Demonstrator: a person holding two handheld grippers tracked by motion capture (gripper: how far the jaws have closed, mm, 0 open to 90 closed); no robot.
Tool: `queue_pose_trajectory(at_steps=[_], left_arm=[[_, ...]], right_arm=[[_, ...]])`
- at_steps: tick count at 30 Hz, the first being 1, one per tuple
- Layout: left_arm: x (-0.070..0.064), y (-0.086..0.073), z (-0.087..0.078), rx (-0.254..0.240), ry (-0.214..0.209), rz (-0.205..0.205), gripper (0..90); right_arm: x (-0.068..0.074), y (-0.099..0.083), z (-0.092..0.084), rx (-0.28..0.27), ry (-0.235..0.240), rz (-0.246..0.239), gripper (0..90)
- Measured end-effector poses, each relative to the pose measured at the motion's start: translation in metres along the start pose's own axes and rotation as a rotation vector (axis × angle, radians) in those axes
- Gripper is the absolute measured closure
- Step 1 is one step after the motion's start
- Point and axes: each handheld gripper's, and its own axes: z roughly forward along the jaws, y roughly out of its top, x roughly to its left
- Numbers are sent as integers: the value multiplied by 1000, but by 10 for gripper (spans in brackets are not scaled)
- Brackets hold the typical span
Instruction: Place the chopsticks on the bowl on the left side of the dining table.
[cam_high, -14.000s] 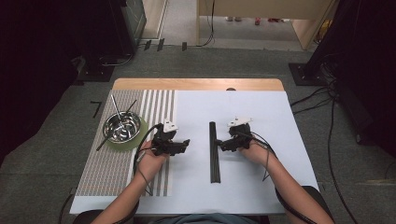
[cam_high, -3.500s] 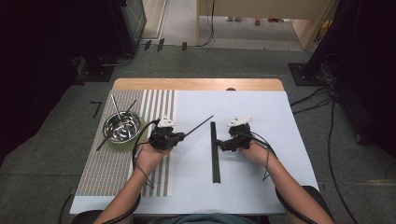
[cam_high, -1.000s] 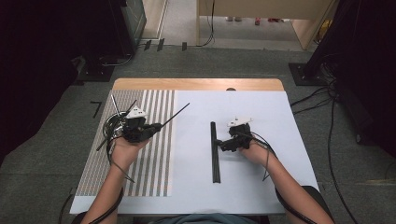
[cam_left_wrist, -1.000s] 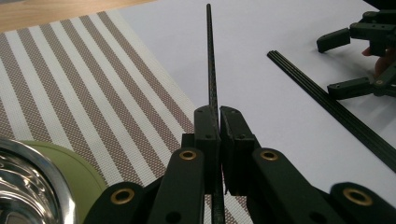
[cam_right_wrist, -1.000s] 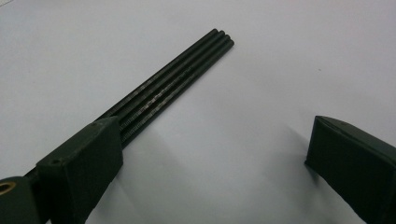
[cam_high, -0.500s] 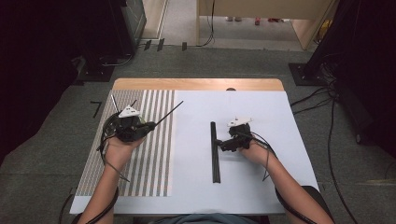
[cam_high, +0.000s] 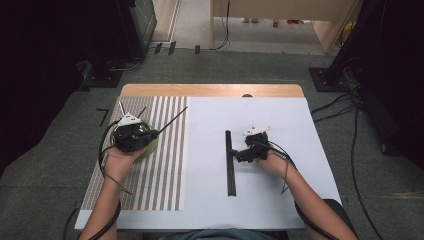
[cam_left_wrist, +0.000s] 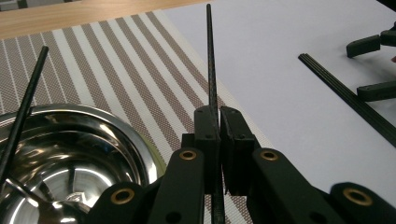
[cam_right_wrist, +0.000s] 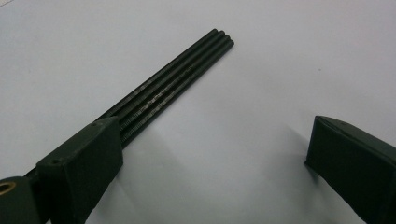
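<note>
**One rod over the bowl, the bundle waiting**

I take the steel bowl (cam_left_wrist: 70, 154) as my landmark, at the left of the bench (cam_high: 280, 200) on the striped mat (cam_high: 165, 165). Two thin rods already lean in it, tips past its far rim. My left gripper (cam_high: 131, 136) hovers right above the bowl, fingers (cam_left_wrist: 207, 135) pinched almost together on a single black rod (cam_left_wrist: 209, 56). That rod runs lengthwise between the pads; its free end points away from the bowl, up and to the right over the mat, and its near end passes back under the gripper. To drop it I judge the near end must tip down into the bowl.

Well right of the bowl, on the white sheet, the bundle of rods (cam_high: 230, 165) lies near-to-far. My right gripper (cam_high: 250, 150) sits just right of it, fingers spread wide, one pad beside the bundle, gripping nothing.
</note>
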Motion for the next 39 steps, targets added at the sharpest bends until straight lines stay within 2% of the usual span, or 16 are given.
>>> queue_pose_trajectory(at_steps=[17,39], left_arm=[[15,-8,-14,6,40,-13,875],[33,-17,-22,27,92,-38,875]], right_arm=[[0,0,0,-1,0,2,33],[0,0,0,0,0,1,33]])
